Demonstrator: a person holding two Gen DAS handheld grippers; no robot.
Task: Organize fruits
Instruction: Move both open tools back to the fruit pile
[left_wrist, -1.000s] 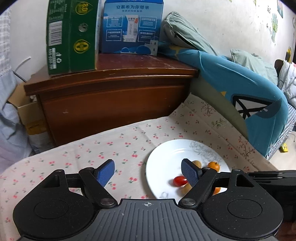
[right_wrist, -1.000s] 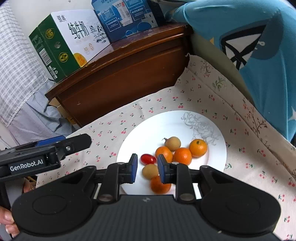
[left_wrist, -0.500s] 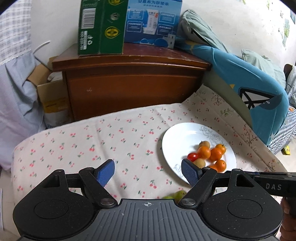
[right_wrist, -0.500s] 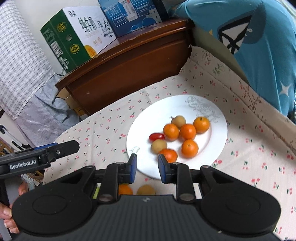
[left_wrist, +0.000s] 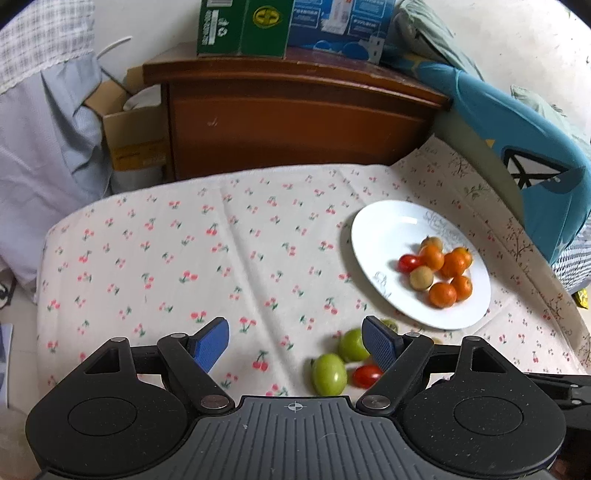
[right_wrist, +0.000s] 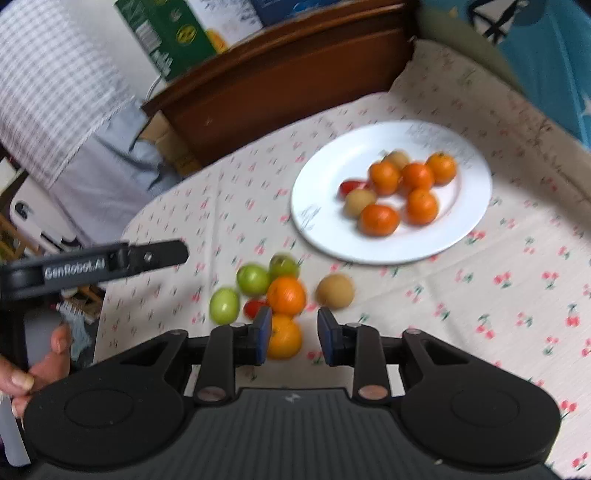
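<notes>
Your right claw (right_wrist: 294, 335) is narrow, jaws opening, nothing gripped; the loose orange (right_wrist: 284, 336) sits just ahead, nearer its left pad, on the worktop (right_wrist: 461, 295) short of the plate (right_wrist: 321, 221); round, no long axis (any approach angle serves); left claw (left_wrist: 295, 341) wide, empty, farther off.

Right wrist view blurred throughout; lowest orange (right_wrist: 283, 336) part-hidden behind gripper finger (right_wrist: 263, 334); green carton (left_wrist: 242, 27) cropped by top edge.
</notes>
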